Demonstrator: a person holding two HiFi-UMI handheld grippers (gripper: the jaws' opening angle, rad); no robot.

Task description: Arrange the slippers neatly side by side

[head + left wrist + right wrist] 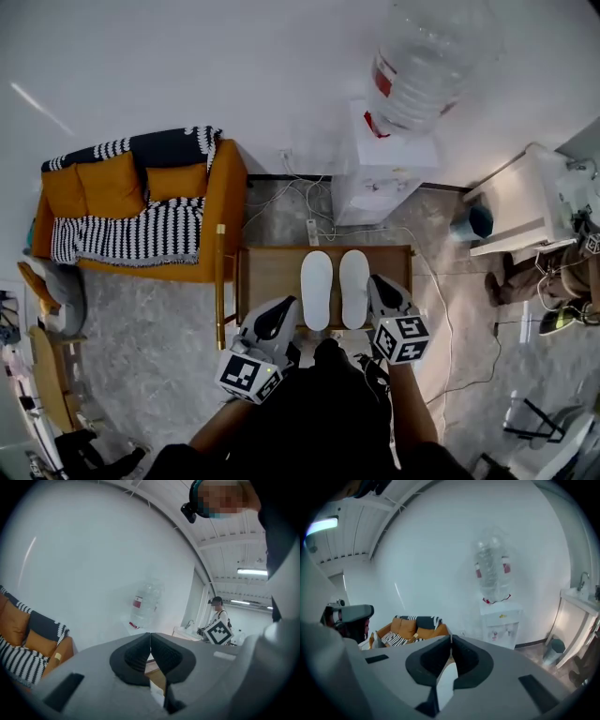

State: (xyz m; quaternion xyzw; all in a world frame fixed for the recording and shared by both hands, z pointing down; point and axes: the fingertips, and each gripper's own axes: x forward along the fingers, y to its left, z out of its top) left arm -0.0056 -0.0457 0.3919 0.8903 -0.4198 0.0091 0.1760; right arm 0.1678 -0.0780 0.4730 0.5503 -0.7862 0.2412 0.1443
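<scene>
The counter (267, 277) carries the slippers (317, 289), which lie parallel, just apart, toes level. My left claw (278, 317) and right claw (382, 284) sit at its near edge, both clenched on nothing. Judgement: the pair looks arranged. For final trim, nudge a heel sideways with the closed tips. Do not grip.

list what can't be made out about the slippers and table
- Head view: table near edge, behind left gripper, right gripper, dark clothing.
- Right gripper view: slipper, only a white sliver; right gripper covers the rest.
- Head view: water bottle label print, too small.
</scene>
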